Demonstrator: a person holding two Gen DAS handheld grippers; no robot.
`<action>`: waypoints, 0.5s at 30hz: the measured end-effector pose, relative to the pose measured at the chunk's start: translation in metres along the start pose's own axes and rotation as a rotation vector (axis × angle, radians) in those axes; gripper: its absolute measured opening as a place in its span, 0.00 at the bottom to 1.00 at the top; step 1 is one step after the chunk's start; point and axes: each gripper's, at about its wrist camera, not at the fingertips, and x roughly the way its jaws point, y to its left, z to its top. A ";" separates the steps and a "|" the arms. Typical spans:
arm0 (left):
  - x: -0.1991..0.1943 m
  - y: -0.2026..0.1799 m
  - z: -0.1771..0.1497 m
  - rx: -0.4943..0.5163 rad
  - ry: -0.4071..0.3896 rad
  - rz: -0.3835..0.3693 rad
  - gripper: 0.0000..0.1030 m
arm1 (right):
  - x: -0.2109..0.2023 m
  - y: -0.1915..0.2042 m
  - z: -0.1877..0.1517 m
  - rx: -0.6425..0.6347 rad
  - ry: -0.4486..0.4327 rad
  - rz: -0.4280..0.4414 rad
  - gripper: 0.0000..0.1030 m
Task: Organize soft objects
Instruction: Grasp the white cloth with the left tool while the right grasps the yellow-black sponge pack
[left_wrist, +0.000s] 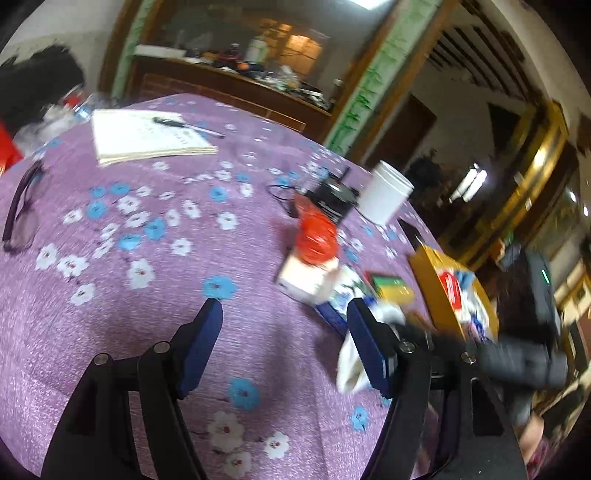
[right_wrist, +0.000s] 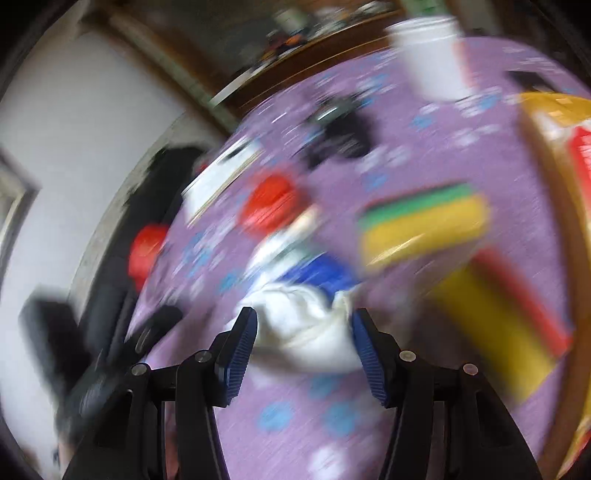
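My left gripper (left_wrist: 283, 306) hangs open over the purple floral tablecloth (left_wrist: 147, 258), with nothing between its blue pads. A crumpled white cloth (right_wrist: 303, 332) sits between the blue pads of my right gripper (right_wrist: 304, 314), which looks shut on it. This cloth stays sharper than the smeared background. The same white cloth (left_wrist: 351, 365) shows in the left wrist view just behind my left gripper's right finger. Beyond it lie a green and yellow sponge (right_wrist: 424, 225), a yellow and red sponge (right_wrist: 498, 325), a blue and white packet (right_wrist: 321, 269) and a red plastic bag (left_wrist: 316, 236) on a pale box.
A white cup (left_wrist: 384, 192), a black device with a cord (left_wrist: 332, 195) and a yellow box (left_wrist: 450, 288) crowd the table's right side. A notebook with a pen (left_wrist: 144, 134) and eyeglasses (left_wrist: 22, 210) lie to the left. The right wrist view is heavily blurred.
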 end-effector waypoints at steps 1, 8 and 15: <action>0.000 0.003 0.001 -0.019 0.001 -0.002 0.67 | 0.000 0.008 -0.006 -0.024 0.032 0.054 0.54; 0.010 -0.012 -0.005 0.044 0.069 -0.063 0.67 | -0.068 -0.007 0.015 -0.056 -0.178 -0.143 0.62; 0.026 -0.057 -0.027 0.297 0.191 -0.041 0.67 | -0.079 -0.035 0.021 -0.041 -0.159 -0.244 0.64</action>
